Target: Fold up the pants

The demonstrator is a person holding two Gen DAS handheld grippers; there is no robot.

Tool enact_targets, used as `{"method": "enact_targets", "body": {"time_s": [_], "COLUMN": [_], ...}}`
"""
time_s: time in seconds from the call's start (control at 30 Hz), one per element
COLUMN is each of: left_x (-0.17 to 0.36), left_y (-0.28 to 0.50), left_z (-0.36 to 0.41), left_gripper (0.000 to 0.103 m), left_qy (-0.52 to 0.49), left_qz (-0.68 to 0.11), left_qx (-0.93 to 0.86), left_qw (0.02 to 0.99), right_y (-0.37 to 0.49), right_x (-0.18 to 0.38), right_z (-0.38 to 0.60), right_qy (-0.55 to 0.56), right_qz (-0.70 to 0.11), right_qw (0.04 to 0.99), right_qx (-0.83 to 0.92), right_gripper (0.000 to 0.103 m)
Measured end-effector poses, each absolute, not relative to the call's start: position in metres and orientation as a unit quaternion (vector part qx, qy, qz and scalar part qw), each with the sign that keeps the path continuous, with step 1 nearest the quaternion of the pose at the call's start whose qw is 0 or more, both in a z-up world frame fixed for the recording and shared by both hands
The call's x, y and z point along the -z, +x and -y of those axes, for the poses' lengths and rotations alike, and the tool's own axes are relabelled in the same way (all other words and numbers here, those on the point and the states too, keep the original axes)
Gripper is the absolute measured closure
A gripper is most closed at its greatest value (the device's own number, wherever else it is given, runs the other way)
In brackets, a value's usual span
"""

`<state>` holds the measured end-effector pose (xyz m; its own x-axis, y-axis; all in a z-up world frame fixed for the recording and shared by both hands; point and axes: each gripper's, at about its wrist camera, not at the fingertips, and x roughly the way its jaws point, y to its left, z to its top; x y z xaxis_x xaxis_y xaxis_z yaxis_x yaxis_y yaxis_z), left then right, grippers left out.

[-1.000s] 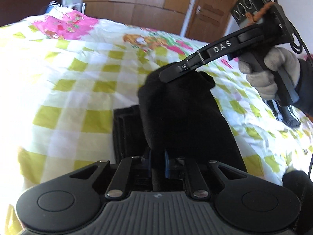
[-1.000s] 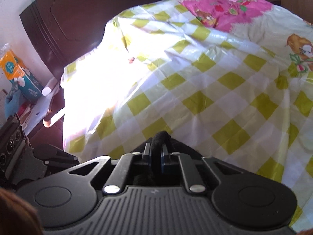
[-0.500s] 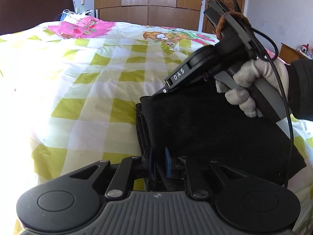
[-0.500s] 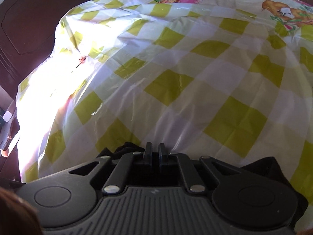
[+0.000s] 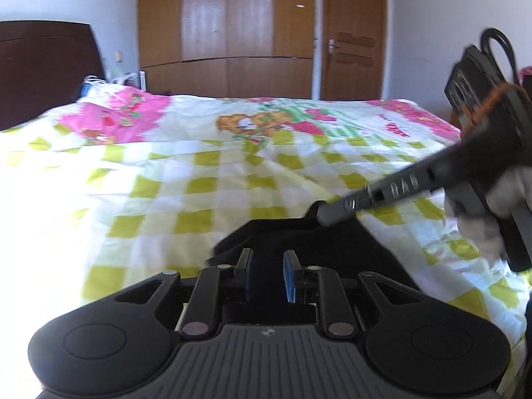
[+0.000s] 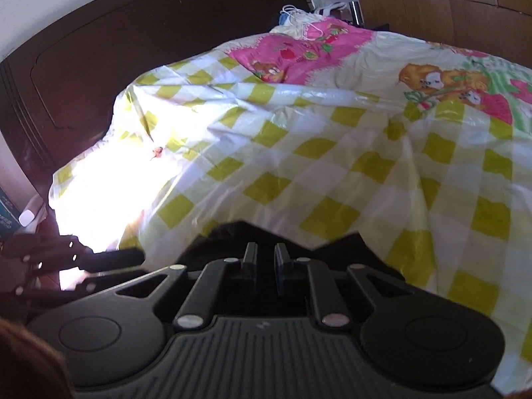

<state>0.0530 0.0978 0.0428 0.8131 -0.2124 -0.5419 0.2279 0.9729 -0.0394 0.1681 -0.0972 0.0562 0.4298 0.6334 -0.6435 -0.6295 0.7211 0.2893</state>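
L wrist view:
- Pants (image 5: 319, 246), black, folded, flat on bed (image 5: 166, 193) w/ green-check cover, directly ahead of and under left hand-held gripper (image 5: 268, 274).
- Left hand-held gripper: 2 blue pads parted, jaws opening, dark fabric seen in gap, pads not pressing it.
- Right hand-held gripper (image 5: 324, 214): enters from right, angled down, tip at far edge of pants; held by gloved hand (image 5: 492, 209). Blurred.

R wrist view:
- Pants (image 6: 232, 232) just ahead of and below right hand-held gripper (image 6: 265, 259); jaws narrowly parted, opening, nothing pinched.
- Left hand-held gripper (image 6: 133, 256) at lower left, beside pants.
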Motion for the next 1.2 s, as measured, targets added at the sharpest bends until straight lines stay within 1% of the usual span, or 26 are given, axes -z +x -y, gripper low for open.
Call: {"method": "enact_targets", "body": {"time_s": [0.07, 0.13, 0.17, 0.23, 0.3, 0.37, 0.4, 0.43, 0.53, 0.57, 0.67, 0.73, 0.8, 0.83, 0.9, 0.93, 0.97, 1.0, 1.03, 1.1, 1.13, 1.2], "left_x": [-0.031, -0.014, -0.004, 0.011, 0.013, 0.007, 0.002, -0.004, -0.005, -0.001, -0.006, -0.017, -0.029, -0.033, -0.035, -0.033, -0.029, -0.023, -0.02, -0.018, -0.018, -0.017], "left_y": [0.074, 0.089, 0.093, 0.093, 0.09, 0.091, 0.091, 0.087, 0.088, 0.09, 0.089, 0.077, 0.06, 0.05, 0.036, 0.032, 0.032, 0.034, 0.037, 0.043, 0.045, 0.048], "left_z": [-0.089, -0.085, -0.086, -0.092, -0.092, -0.092, -0.094, -0.095, -0.096, -0.099, -0.112, -0.114, -0.116, -0.117, -0.117, -0.116, -0.117, -0.118, -0.121, -0.129, -0.131, -0.134], "left_gripper": [0.069, 0.069, 0.066, 0.065, 0.065, 0.064, 0.064, 0.064, 0.064, 0.06, 0.06, 0.06, 0.06, 0.059, 0.057, 0.054, 0.052, 0.052, 0.053, 0.052, 0.051, 0.051], "left_qy": [0.015, 0.04, 0.043, 0.038, 0.05, 0.045, 0.038, 0.04, 0.102, 0.111, 0.066, 0.057, 0.044, 0.035, 0.029, 0.029, 0.03, 0.033, 0.03, -0.005, -0.019, -0.026], "left_qz": [-0.293, -0.315, -0.327, -0.334, -0.328, -0.328, -0.327, -0.318, -0.313, -0.319, -0.317, -0.304, -0.294, -0.293, -0.303, -0.313, -0.324, -0.333, -0.345, -0.37, -0.373, -0.385], "left_qx": [0.124, 0.111, 0.105, 0.106, 0.109, 0.108, 0.106, 0.101, 0.063, 0.05, 0.053, 0.051, 0.058, 0.067, 0.083, 0.087, 0.09, 0.087, 0.087, 0.116, 0.125, 0.139], "left_qw": [0.948, 0.942, 0.938, 0.936, 0.937, 0.937, 0.938, 0.942, 0.942, 0.94, 0.945, 0.949, 0.953, 0.953, 0.949, 0.945, 0.941, 0.938, 0.934, 0.922, 0.919, 0.912], "right_y": [0.172, 0.182, 0.187, 0.201, 0.213, 0.219, 0.22, 0.218, 0.201, 0.195, 0.173, 0.156, 0.139, 0.131, 0.118, 0.114, 0.113, 0.114, 0.116, 0.122, 0.125, 0.129], "right_x": [-0.041, -0.024, -0.015, 0.007, 0.019, 0.019, 0.016, 0.011, -0.011, -0.017, -0.025, -0.026, -0.027, -0.027, -0.025, -0.021, -0.017, -0.011, -0.006, 0.001, 0.003, 0.009], "right_z": [0.096, 0.091, 0.09, 0.088, 0.088, 0.085, 0.085, 0.088, 0.1, 0.105, 0.127, 0.142, 0.154, 0.159, 0.162, 0.165, 0.167, 0.17, 0.172, 0.176, 0.177, 0.177], "right_qy": [0.005, -0.013, -0.016, -0.007, 0.028, 0.034, 0.044, 0.053, 0.048, 0.046, 0.04, 0.048, 0.062, 0.068, 0.06, 0.067, 0.08, 0.096, 0.109, 0.142, 0.156, 0.172], "right_qz": [-0.402, -0.41, -0.413, -0.431, -0.429, -0.422, -0.422, -0.417, -0.392, -0.39, -0.397, -0.409, -0.423, -0.427, -0.436, -0.44, -0.444, -0.452, -0.459, -0.466, -0.468, -0.472], "right_qw": [0.84, 0.843, 0.843, 0.844, 0.846, 0.853, 0.853, 0.853, 0.862, 0.865, 0.869, 0.863, 0.858, 0.855, 0.853, 0.851, 0.848, 0.842, 0.837, 0.827, 0.823, 0.817], "right_qx": [-0.365, -0.348, -0.345, -0.319, -0.316, -0.305, -0.303, -0.31, -0.317, -0.312, -0.294, -0.292, -0.285, -0.286, -0.282, -0.278, -0.278, -0.278, -0.276, -0.281, -0.283, -0.284], "right_gripper": [0.09, 0.091, 0.093, 0.098, 0.1, 0.101, 0.099, 0.093, 0.091, 0.09, 0.088, 0.079, 0.076, 0.076, 0.075, 0.074, 0.071, 0.063, 0.058, 0.057, 0.053, 0.052]}}
